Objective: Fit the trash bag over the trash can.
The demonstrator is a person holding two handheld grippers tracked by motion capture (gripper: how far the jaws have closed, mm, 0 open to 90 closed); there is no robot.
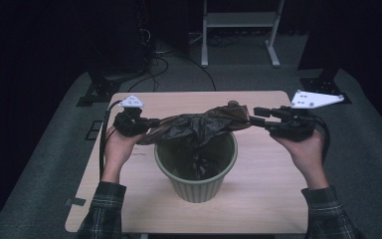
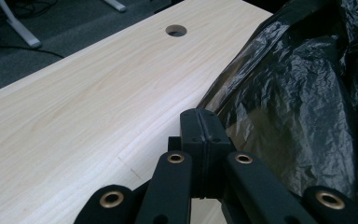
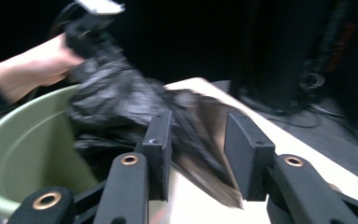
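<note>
Near edge of the high view: two forearms in plaid sleeves (image 1: 102, 209) enter from below, one at each side of a pale wooden table (image 1: 268, 199).

Centre, nearer half of the table: a green ribbed bin (image 1: 197, 186) stands upright on the tabletop. Part of a black plastic bag (image 1: 199, 127) hangs down inside it; the rest is stretched across above the rim, from left to right, between the two grippers.

Left: the left hand (image 1: 117, 147) holds the left gripper (image 1: 154, 122) just left of the bin's rim, pointing right. In the left gripper view its jaws are pressed fully together, and the bag (image 2: 303, 93) runs up against them on the right side; the film appears pinched at the tips. In that view a round hole (image 2: 176, 31) shows in the far part of the table.

Right: the right hand (image 1: 306, 149) holds the right gripper (image 1: 254, 119) just right of the bin, pointing left, at the bag's right end. In the right gripper view its jaws stand partly apart, and the bag's edge (image 3: 200, 140) lies blurred in the gap between the pads (image 3: 161, 144), which do not press on it.

Far: beyond the table, dark carpet with cables (image 1: 179, 64) and the white legs of a stand (image 1: 238, 22).
</note>
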